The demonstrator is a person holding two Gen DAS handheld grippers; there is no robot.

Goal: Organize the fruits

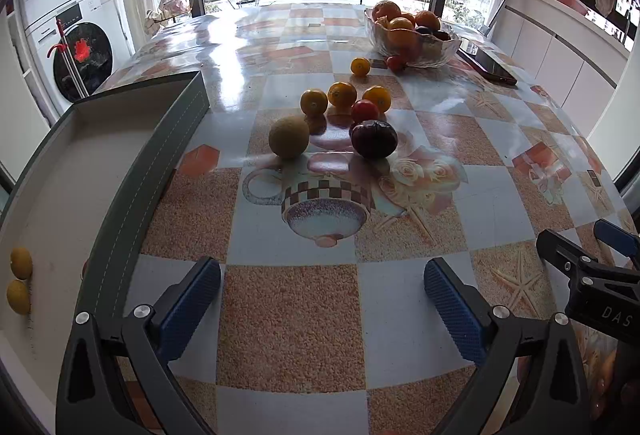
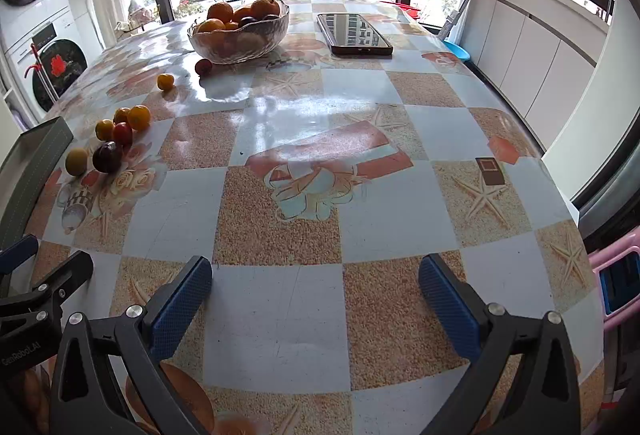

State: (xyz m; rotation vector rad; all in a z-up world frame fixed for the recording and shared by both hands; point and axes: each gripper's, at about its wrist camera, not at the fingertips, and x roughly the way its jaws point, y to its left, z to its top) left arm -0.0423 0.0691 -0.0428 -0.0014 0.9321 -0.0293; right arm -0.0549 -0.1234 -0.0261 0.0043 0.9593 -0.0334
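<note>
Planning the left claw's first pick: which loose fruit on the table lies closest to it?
The round tan-yellow fruit, at the cluster's near-left edge beside the dark purple plum; the small orange fruits sit behind.

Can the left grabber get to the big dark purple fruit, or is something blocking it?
Probably yes. The left gripper is open, and only bare table lies between it and the dark purple fruit. The tan fruit sits beside it, apart.
</note>
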